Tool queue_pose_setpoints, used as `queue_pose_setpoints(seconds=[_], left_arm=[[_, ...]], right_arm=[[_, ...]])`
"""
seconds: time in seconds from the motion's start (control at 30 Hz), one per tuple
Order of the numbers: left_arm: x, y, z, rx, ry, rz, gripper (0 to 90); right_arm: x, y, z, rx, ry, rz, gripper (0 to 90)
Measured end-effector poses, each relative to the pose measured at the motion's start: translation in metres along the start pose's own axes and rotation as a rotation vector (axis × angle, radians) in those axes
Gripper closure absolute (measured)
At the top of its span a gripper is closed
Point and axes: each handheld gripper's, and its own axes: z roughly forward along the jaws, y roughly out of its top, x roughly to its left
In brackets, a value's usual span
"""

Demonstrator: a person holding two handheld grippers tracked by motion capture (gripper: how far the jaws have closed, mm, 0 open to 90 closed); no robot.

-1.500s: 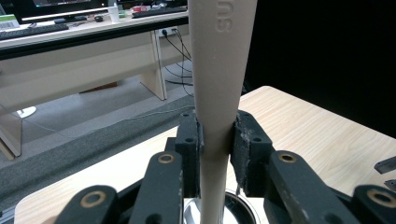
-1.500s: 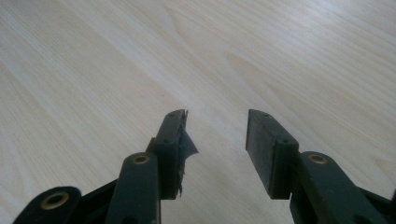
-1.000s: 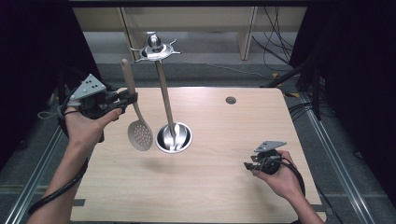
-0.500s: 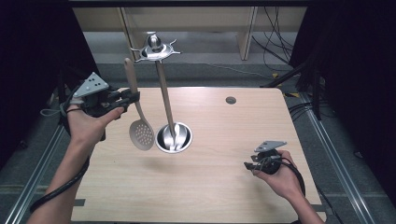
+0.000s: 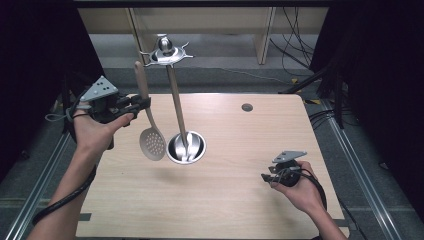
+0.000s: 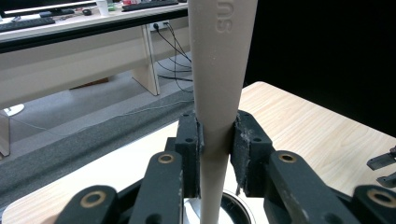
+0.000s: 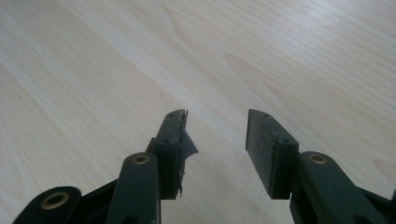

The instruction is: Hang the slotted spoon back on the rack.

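Change status: none detectable.
In the high view, the left gripper (image 5: 142,103), clamped on the handle of the slotted spoon (image 5: 152,145) at the left of the frame, and the right gripper (image 5: 266,178) at the lower right sit where both earlier pictures show them. The spoon's tilt also matches.

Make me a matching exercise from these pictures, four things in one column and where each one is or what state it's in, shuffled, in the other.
Things:
1. slotted spoon
2. left tongs
3. right tongs
4. metal stand

States:
A. open, with nothing between the pads, low over the bare wooden table
B. standing upright on its round base near the table's middle
C. hanging head down in the air, held by its handle
D. shut on a beige handle

Pairs: 1-C, 2-D, 3-A, 4-B
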Motion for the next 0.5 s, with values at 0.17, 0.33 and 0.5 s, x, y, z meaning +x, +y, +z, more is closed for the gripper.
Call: queue_pose_setpoints(seconds=[0.17, 0.33, 0.5], left_arm=[[0.0011, 0.0009, 0.0008, -0.003, -0.008, -0.004, 73.3], [0.0029, 0.0023, 0.0016, 0.000, -0.012, 0.003, 73.3], [0.0042, 0.0024, 0.0031, 0.005, -0.021, 0.000, 73.3]], right_arm=[[-0.0001, -0.0002, -0.0001, 0.000, 0.001, 0.000, 58.3], [-0.0001, -0.0002, 0.0000, 0.001, 0.001, 0.000, 58.3], [-0.0001, -0.0002, 0.0001, 0.001, -0.001, 0.001, 58.3]])
